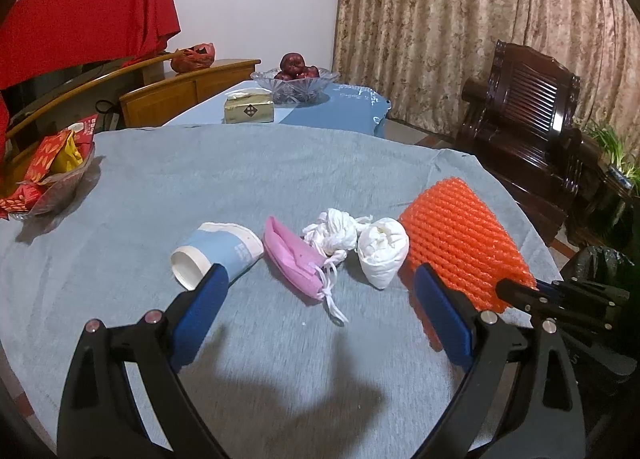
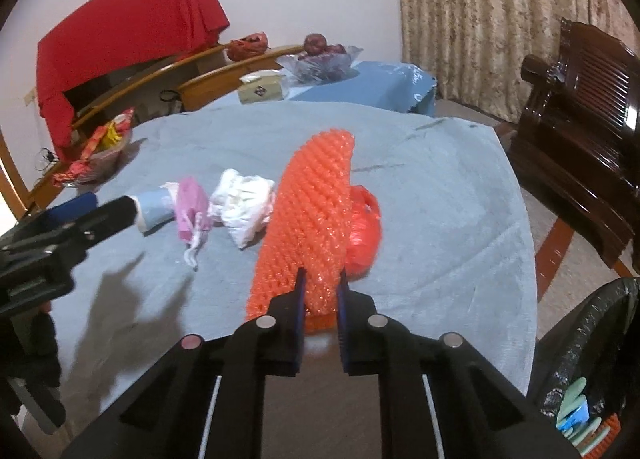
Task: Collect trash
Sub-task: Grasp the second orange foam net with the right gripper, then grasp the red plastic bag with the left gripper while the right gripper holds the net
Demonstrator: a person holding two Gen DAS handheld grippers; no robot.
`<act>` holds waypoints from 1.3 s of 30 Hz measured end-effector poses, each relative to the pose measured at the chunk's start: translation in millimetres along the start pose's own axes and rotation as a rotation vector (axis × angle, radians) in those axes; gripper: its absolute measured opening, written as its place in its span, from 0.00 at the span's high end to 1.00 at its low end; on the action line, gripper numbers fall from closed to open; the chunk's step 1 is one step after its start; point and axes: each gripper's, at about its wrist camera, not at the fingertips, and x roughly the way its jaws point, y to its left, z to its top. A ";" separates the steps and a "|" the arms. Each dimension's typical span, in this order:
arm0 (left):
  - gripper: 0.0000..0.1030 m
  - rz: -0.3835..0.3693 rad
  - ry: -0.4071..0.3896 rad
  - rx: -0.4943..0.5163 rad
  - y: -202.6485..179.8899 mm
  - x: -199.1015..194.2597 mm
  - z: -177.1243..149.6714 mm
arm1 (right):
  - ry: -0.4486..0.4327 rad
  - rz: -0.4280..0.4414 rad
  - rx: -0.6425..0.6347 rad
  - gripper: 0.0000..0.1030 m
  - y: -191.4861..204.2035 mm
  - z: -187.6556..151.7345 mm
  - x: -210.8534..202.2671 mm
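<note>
A: Where's the trash sitting?

B: In a loose row on the grey cloth over the tabletop [image 1: 280, 163]. From the left: a paper cup [image 1: 218, 253] lying on its side, a pink face mask [image 1: 298, 259] just beside it, then two white crumpled tissues [image 1: 360, 243] touching each other, and the orange foam net [image 1: 460, 239] at the right end.

A: What about the right gripper [image 2: 321, 291]?

B: Clenched on the near edge of the foam net [image 2: 312, 219]. The net stands up on edge from the blue pads, tilted away from the camera. Just behind it, on the right, lies a crumpled red plastic bag [image 2: 362, 231]; I can't tell whether the two touch.

A: And the left gripper [image 1: 320, 295]?

B: Released, fingers spread wide above the cloth. The left pad's tip overlaps the cup in the left wrist view, the right pad's tip overlaps the foam net, and the mask lies between them farther ahead. It holds nothing.

A: Is there a bin?

B: A bin lined with a black bag [image 2: 592, 343] sits off the right edge of the tabletop, with some coloured scraps in it.

A: Anything else on the tabletop?

B: A bowl of red snack packets [image 1: 48, 175] at the far left. Beyond it, a tissue box [image 1: 249, 107] and a glass bowl of apples [image 1: 296, 79] stand on a blue-covered surface.
</note>
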 end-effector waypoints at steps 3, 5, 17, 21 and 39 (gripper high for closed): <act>0.11 -0.002 0.000 -0.001 0.2 0.0 0.0 | -0.012 0.011 0.007 0.87 1.2 -0.7 -9.0; 0.11 -0.005 0.000 -0.001 -0.2 -1.5 -0.2 | -0.020 0.012 0.012 0.87 1.1 -0.4 -14.4; 0.11 -0.048 -0.018 0.018 -28.7 -11.7 6.1 | -0.079 -0.012 0.069 0.87 -18.8 3.2 -50.5; 0.12 -0.067 -0.013 0.032 -43.4 -6.0 8.8 | -0.088 -0.042 0.092 0.87 -33.2 4.3 -58.2; 0.33 -0.174 0.082 0.112 -118.8 57.9 6.9 | -0.016 -0.173 0.162 0.87 -90.6 2.7 -43.0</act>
